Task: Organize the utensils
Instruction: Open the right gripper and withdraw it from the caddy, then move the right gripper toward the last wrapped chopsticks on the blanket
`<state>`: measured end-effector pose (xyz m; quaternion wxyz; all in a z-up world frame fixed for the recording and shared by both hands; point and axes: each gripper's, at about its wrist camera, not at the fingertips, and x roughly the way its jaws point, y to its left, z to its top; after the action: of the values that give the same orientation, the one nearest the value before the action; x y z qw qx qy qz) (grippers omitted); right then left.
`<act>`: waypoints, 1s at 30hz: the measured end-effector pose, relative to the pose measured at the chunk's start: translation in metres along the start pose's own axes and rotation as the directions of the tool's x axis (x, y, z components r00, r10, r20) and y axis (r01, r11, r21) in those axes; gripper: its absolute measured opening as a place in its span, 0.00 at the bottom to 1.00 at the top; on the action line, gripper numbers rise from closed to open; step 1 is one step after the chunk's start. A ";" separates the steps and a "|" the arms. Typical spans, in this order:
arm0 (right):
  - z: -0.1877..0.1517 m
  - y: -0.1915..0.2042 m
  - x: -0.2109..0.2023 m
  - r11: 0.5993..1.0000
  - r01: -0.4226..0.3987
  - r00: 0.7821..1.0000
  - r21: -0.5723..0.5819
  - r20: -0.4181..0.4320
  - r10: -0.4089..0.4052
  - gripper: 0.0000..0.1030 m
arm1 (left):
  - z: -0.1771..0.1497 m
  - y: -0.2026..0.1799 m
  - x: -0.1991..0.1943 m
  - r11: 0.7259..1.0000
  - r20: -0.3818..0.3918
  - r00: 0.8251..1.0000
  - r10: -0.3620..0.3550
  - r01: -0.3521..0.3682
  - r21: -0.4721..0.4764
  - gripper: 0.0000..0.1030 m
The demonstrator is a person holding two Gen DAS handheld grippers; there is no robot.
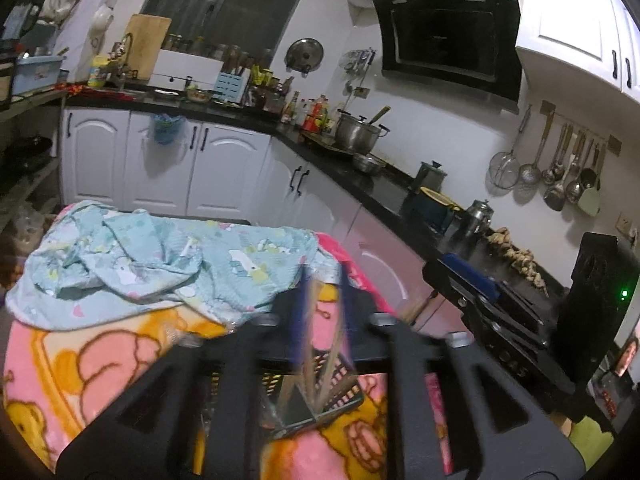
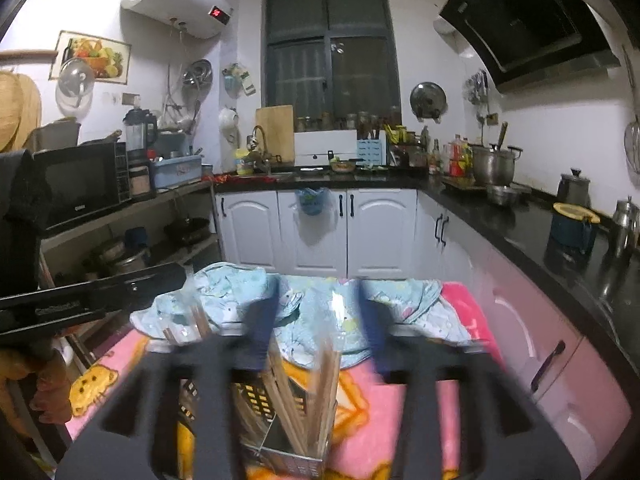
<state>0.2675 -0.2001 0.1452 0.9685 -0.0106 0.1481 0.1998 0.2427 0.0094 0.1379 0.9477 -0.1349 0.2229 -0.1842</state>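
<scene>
Chopsticks stand closest to the lens in the right wrist view — a loose bundle in a clear sleeve, leaning out of a perforated metal utensil holder that sits on the desk, which is covered by a pink cartoon blanket. The right gripper has its blue-tipped fingers spread partway, one on each side of the bundle, and the pads do not seem to press on it. In the left wrist view the left gripper frames what looks like the same holder; its fingers stand narrower, with sticks rising between them, and motion blur keeps me from telling whether the pads touch. A crumpled light-blue cloth lies beyond the holder, near but apart.

My reading is that the sticks are being settled into the holder. To do it well:
- Keep both grippers off the sticks' upper ends, so nothing levers the holder over — on soft blanket it may tip easily.
- Let the bundle drop fully to the bottom before drawing away.
- Withdraw straight back and up, one gripper at a time; the clear sleeve could snag a fingertip.
- Stay clear of the cloth.
</scene>
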 end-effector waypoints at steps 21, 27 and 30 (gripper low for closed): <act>-0.034 -0.015 -0.053 0.999 0.009 0.999 0.033 -0.038 -0.007 0.56 | -0.017 0.008 -0.069 0.998 0.086 0.994 0.068 -0.067 -0.006 0.90; -0.046 -0.007 -0.068 1.000 -0.003 0.998 0.010 -0.056 0.004 0.58 | -0.032 0.012 -0.081 0.997 0.071 0.994 0.077 -0.076 -0.018 0.90; -0.052 -0.002 -0.074 1.000 -0.004 0.998 -0.009 -0.067 0.004 0.59 | -0.040 0.015 -0.084 0.996 0.058 0.995 0.084 -0.083 -0.029 0.90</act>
<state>0.1883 -0.2345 0.1166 0.9626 -0.0213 0.1795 0.2019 0.1583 0.0505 0.1297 0.9589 -0.1433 0.2027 -0.1374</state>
